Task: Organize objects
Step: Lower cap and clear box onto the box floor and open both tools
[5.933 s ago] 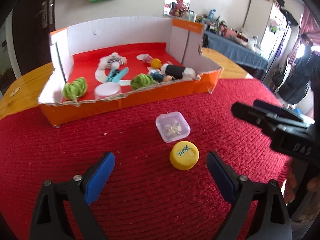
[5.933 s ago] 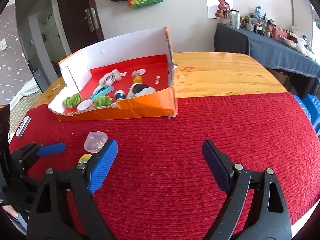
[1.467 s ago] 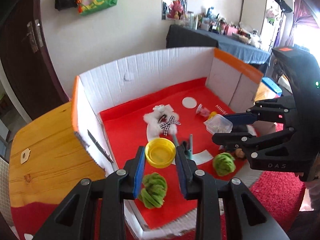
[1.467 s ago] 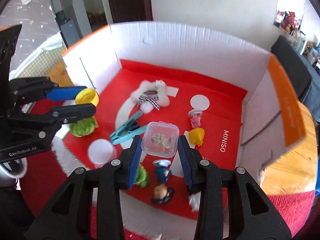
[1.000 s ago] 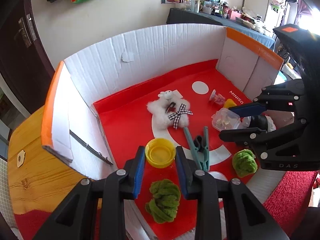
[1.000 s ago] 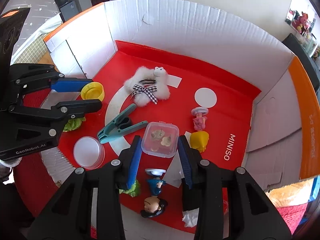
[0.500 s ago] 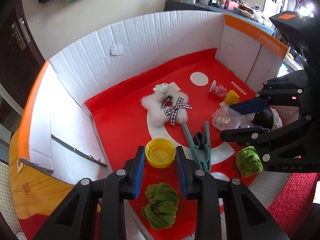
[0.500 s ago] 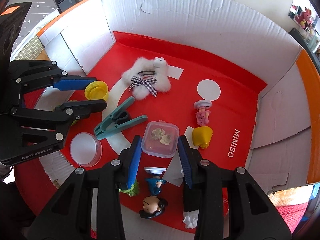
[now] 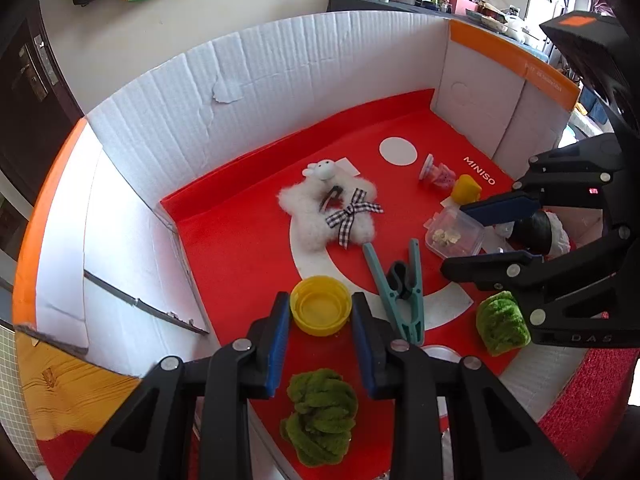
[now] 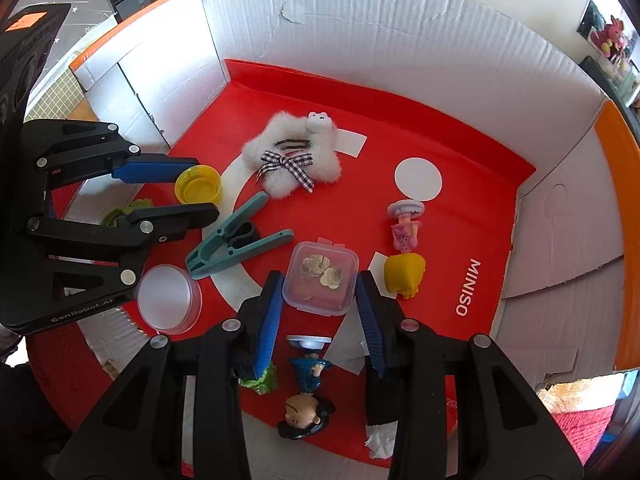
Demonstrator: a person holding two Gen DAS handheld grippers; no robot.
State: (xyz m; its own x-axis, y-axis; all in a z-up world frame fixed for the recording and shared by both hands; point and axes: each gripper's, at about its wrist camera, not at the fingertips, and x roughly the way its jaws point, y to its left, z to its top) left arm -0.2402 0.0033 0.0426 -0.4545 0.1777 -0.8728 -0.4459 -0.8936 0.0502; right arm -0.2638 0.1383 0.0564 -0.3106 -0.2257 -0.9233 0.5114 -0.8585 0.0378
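Note:
My left gripper point(image 9: 319, 301) is shut on a yellow bottle cap point(image 9: 320, 312), open side up, low over the red floor of the cardboard box point(image 9: 280, 80). My right gripper point(image 10: 319, 281) is shut on a small clear lidded box point(image 10: 320, 276) with pale bits inside, low over the floor near the box's middle. In the left wrist view the right gripper point(image 9: 469, 237) and its clear box point(image 9: 454, 236) are at the right. In the right wrist view the left gripper point(image 10: 198, 191) and the cap point(image 10: 199, 185) are at the left. Whether either thing touches the floor I cannot tell.
On the box floor lie a white fluffy toy with a checked bow point(image 9: 332, 212), a teal clip point(image 9: 400, 284), two green yarn balls point(image 9: 320, 412), a pink figurine point(image 10: 406, 226), a yellow toy point(image 10: 404, 274), a round white lid point(image 10: 168, 298) and a cartoon figure point(image 10: 304, 412). White walls point(image 10: 400, 40) stand on three sides.
Several seconds ago the cap and clear box lay on the red mat with both grippers open. Each is now gripped and carried into the box, lower than before; the last half second shows almost no motion.

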